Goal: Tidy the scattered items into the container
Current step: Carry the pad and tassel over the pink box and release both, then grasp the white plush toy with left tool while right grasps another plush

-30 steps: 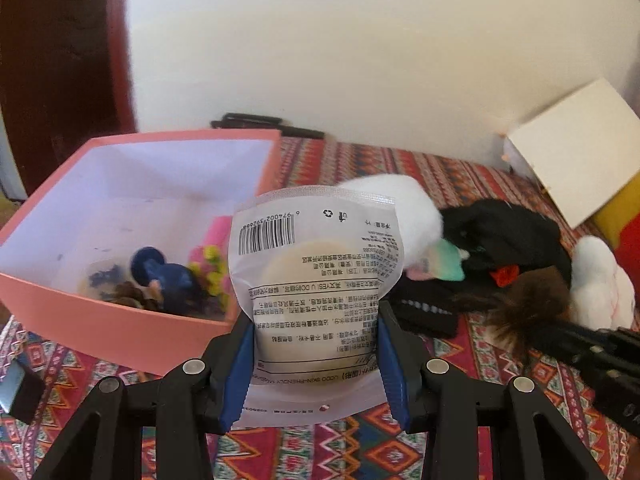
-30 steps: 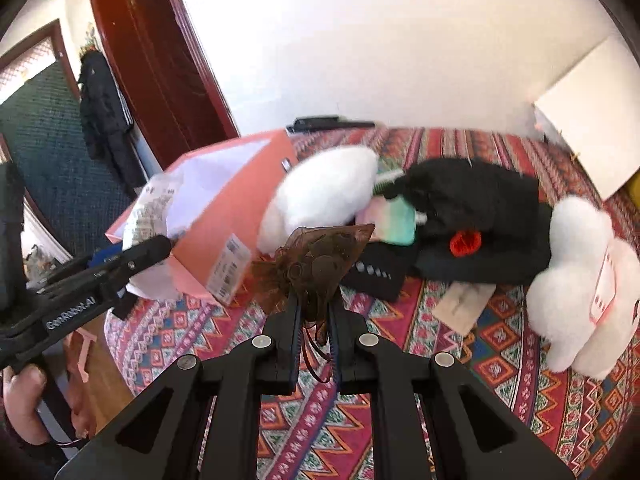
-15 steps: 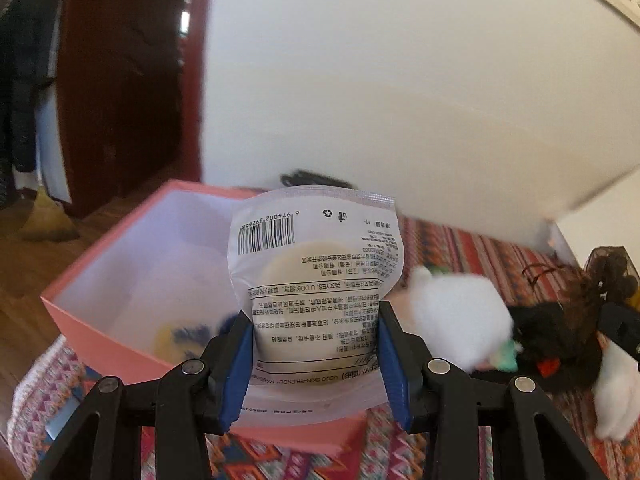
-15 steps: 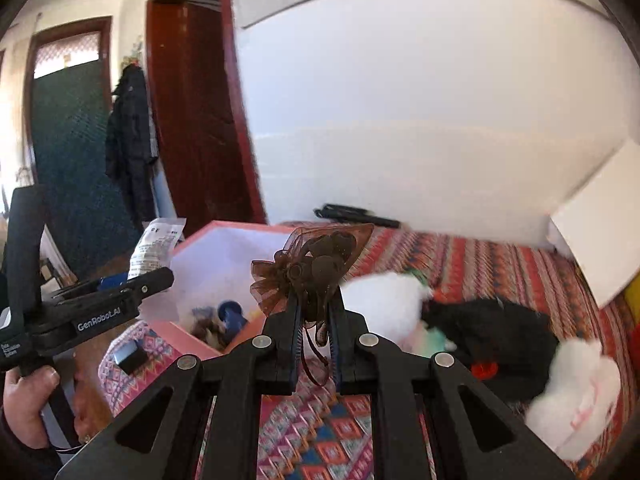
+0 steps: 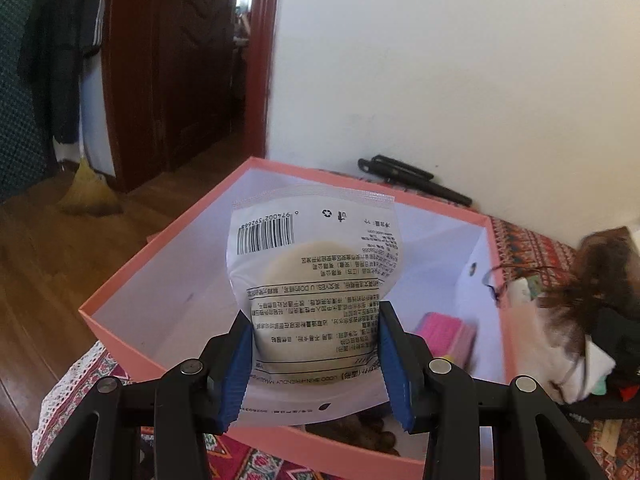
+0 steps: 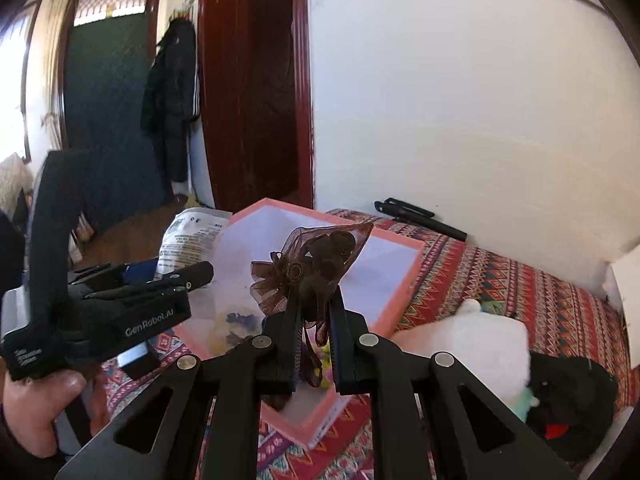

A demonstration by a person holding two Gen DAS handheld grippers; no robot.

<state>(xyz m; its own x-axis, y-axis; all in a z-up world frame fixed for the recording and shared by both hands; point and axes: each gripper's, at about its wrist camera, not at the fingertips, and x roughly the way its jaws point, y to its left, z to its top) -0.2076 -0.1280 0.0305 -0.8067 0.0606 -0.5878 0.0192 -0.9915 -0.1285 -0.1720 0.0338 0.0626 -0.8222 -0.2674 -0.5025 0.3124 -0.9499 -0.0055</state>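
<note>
Both hand-held grippers have been carried over the pink box (image 5: 168, 240) since the earlier frame. The left hand-held gripper (image 5: 316, 356) is clamped on a white pouch (image 5: 316, 280) above the box; the right hand-held gripper (image 6: 310, 320) is clamped on a brown bow (image 6: 308, 268) above its near corner.

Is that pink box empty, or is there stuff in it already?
Not empty. The box is open-topped, and a pink item and some dark bits lie on its floor. The rest is hidden behind the packet.
</note>
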